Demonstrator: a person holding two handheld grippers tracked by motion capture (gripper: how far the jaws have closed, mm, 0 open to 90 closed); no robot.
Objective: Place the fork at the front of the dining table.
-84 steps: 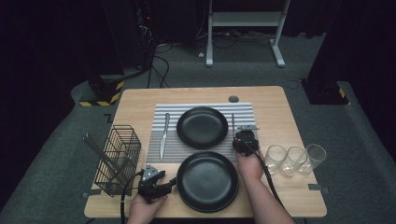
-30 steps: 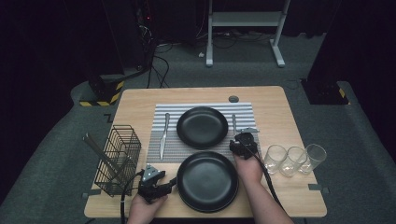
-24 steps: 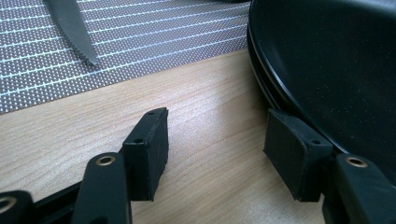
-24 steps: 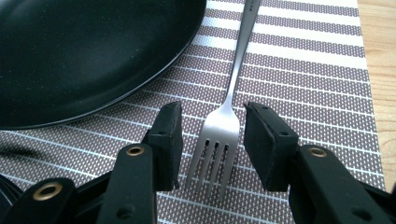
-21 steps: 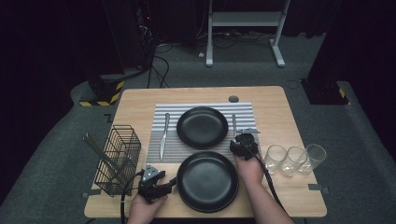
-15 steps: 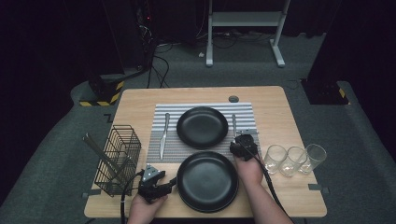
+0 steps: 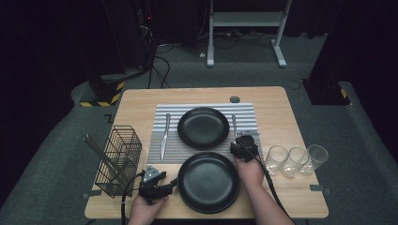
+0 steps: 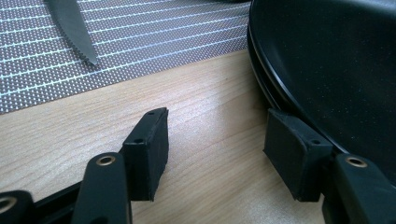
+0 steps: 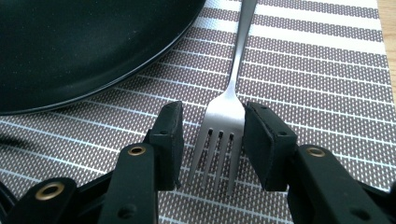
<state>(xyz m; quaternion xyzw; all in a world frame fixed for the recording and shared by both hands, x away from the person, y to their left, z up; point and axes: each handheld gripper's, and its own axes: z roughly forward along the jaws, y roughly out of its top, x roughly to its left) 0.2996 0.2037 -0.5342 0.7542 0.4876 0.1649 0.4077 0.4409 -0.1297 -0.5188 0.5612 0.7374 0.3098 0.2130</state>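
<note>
My right claw [image 9: 209,140] rests low on a grey striped placemat [image 9: 327,60], its two black jaws standing either side of the head of a silver fork [image 9: 223,140]. The right jaw touches or nearly touches the fork's edge, while a clear gap separates the left jaw from the tines, so the claw is part open and has no firm hold; its jaws have just closed in a little around the fork. The fork lies flat, tines toward me, handle running away, just beside the rim of the far black plate [image 9: 79,46]. From the high view, that far black plate [image 7: 203,127] sits in the middle of the placemat [image 7: 159,122] with nothing in it, a knife [image 7: 164,136] to its left and the fork [image 7: 233,125] to its right. The near black plate [image 7: 208,182], likewise holding nothing, sits on the wooden worktop [image 7: 281,112] between my two hands. My left claw [image 8: 212,140] is open with bare wood between its jaws, the right jaw just beside that plate's rim. A black wire basket [image 7: 117,161] at the left holds utensils that lean out over its edge; I cannot tell which kind. Three clear glasses [image 7: 294,159] stand in a row at the right.
</note>
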